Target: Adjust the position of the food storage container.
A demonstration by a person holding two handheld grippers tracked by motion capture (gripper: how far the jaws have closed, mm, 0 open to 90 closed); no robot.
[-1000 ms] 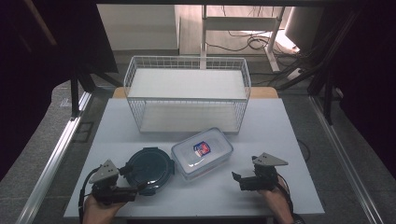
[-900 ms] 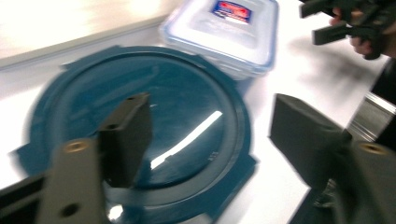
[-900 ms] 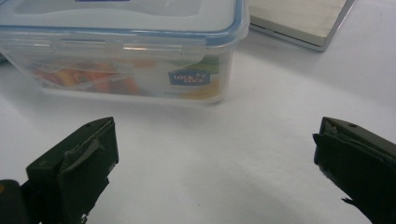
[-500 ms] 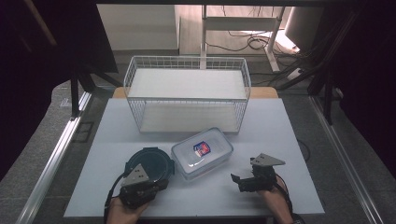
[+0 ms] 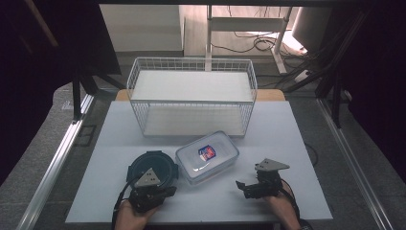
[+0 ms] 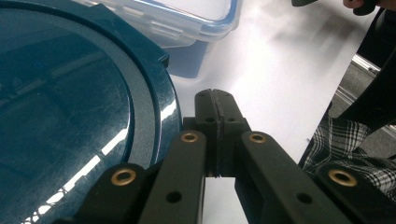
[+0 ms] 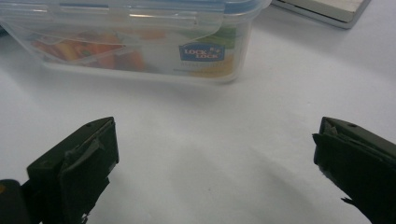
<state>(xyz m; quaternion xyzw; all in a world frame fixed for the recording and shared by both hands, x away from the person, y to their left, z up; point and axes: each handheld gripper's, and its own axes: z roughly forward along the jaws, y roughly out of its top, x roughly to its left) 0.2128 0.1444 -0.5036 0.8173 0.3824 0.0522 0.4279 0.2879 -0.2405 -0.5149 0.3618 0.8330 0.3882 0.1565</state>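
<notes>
Left gripper [image 6: 215, 100] sits clenched on nothing, jaws pressed together just beside the rim of the dark blue round container [image 5: 152, 166], perhaps set to nudge it. Container rests at the table's [image 5: 287, 139] near edge, touching the clear lidded food box [image 5: 207, 156]. Right gripper [image 7: 215, 154] rests released, aimed at that box. Wire basket [image 5: 191, 98] stands behind.

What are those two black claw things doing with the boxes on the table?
A person holds a tool in each hand at a white table. The left tool is shut with nothing between its tips, right beside the rim of a round dark blue container. The right tool is open and points at a clear rectangular food box with a blue-edged lid, not touching it. Behind them stands a white wire basket.
</notes>
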